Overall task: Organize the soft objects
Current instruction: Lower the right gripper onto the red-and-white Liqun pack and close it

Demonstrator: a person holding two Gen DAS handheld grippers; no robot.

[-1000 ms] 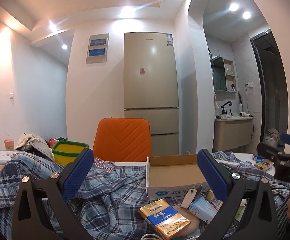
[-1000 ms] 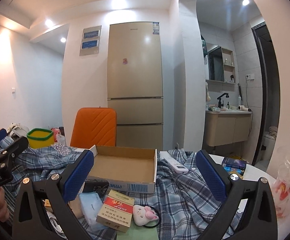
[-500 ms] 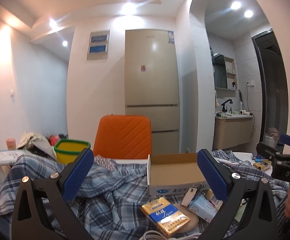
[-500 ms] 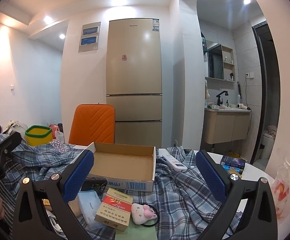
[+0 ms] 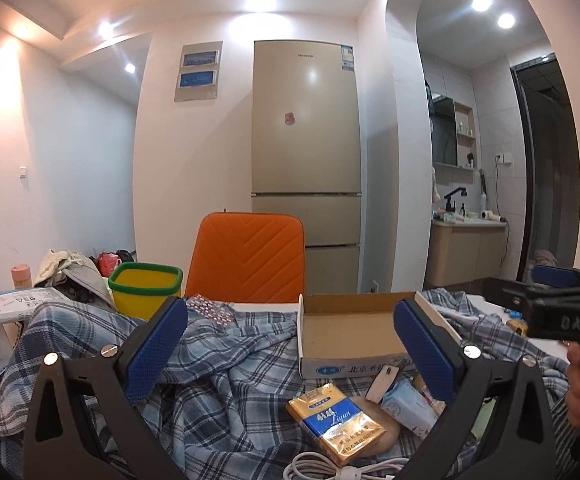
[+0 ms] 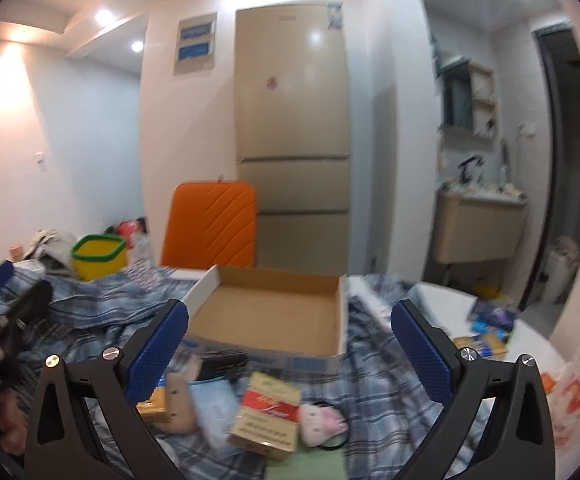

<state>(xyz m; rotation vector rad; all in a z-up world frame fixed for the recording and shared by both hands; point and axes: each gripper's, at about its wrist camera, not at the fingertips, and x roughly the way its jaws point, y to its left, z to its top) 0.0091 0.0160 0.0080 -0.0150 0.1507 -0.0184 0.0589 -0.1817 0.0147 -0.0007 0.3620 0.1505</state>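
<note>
An open, empty cardboard box [image 5: 349, 330] [image 6: 274, 312] sits on a blue plaid cloth [image 5: 226, 364] [image 6: 373, 384]. In front of it lie a blue-gold carton [image 5: 335, 424], a red carton [image 6: 268, 414], a light-blue tissue pack [image 5: 407, 406] [image 6: 218, 412], a tan soft pad [image 6: 178, 404] and a small white-pink plush [image 6: 321, 426]. My left gripper [image 5: 290, 352] is open and empty above the cloth. My right gripper [image 6: 290, 348] is open and empty over the items. Each gripper shows at the edge of the other's view.
A yellow tub with a green rim [image 5: 146, 290] [image 6: 98, 256] and an orange chair back [image 5: 250, 258] stand behind the table. A white cable [image 5: 329, 468] lies at the front. Small boxes [image 6: 485, 328] and a plastic bag [image 6: 569, 396] sit at the right.
The right wrist view has swung and tilted down a little, now blurred, closer to the box and items. The left view has lifted slightly; both grippers stay open.
</note>
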